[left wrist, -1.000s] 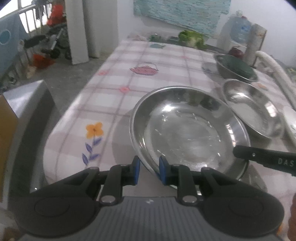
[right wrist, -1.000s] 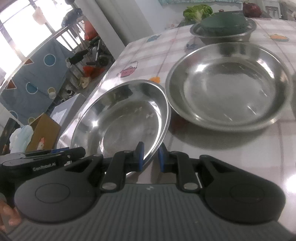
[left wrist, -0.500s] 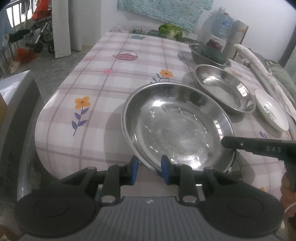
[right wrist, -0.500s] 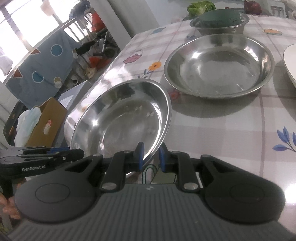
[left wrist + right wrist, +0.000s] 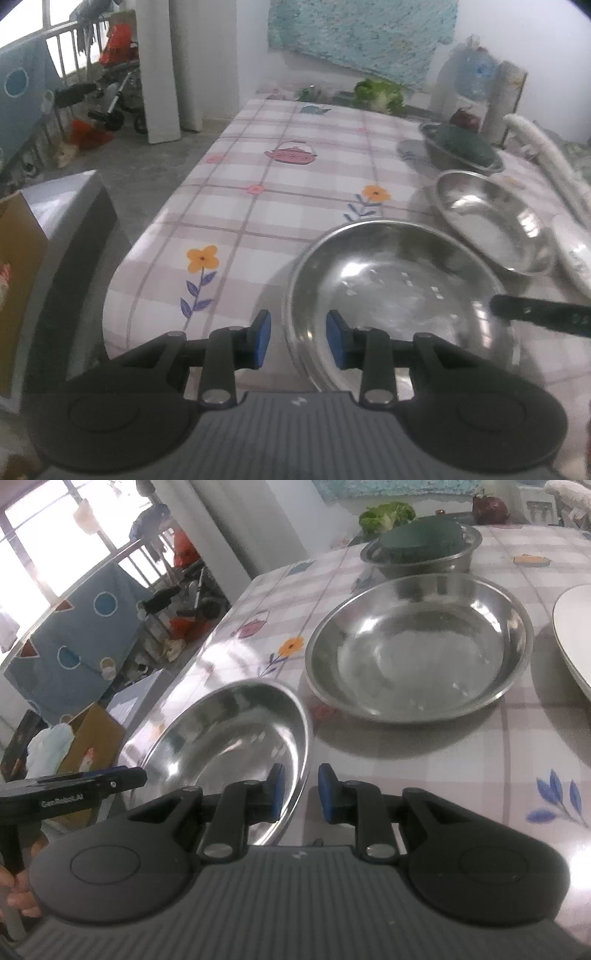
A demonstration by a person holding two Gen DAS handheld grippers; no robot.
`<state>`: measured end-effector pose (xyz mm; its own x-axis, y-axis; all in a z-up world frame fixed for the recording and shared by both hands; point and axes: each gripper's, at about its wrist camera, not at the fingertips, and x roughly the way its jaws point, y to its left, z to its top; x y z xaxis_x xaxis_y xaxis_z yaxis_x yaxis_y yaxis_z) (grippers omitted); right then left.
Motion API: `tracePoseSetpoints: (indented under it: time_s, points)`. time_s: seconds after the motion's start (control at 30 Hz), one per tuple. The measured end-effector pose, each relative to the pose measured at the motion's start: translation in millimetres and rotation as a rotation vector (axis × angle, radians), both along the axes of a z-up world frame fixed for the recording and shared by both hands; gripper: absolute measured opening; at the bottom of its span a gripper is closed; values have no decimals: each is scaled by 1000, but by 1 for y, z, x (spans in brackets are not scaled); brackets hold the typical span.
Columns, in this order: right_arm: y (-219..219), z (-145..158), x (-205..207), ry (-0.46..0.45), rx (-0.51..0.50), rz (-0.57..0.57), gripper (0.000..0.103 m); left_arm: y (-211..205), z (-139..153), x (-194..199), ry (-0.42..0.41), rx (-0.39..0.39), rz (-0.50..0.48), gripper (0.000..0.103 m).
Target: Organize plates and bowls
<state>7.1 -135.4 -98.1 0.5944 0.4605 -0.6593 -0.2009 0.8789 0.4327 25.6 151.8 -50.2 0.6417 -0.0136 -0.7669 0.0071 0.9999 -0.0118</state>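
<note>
Wider left claw (image 5: 298, 339) astride bowl rim (image 5: 291, 332)

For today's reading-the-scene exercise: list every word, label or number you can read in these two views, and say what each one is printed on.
"GenRobot.AI": white print on the left gripper, seen in the right wrist view.
White letters on the right gripper, in the left wrist view: too blurred to read.
The small mark on each gripper's grey body is a logo, not text.
Nothing else carries readable text.

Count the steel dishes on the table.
3. One pan sits nearest, its rim between both tools. A second pan lies just behind it. A bowl holding something dark green stands farthest back. More may be out of view.
</note>
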Motion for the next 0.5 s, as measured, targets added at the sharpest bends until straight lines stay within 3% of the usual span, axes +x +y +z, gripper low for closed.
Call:
tracePoseSetpoints:
  time_s: [0.1, 0.3, 0.5]
  points:
    - [5, -3, 7, -8, -24, -9, 20, -2, -8, 11, 17, 33, 12, 34]
    - [12, -6, 8, -16, -29, -16, 16, -2, -21, 20, 72, 12, 29, 34]
    - [19, -7, 10, -18, -46, 1, 12, -5, -24, 19, 88, 6, 39, 24]
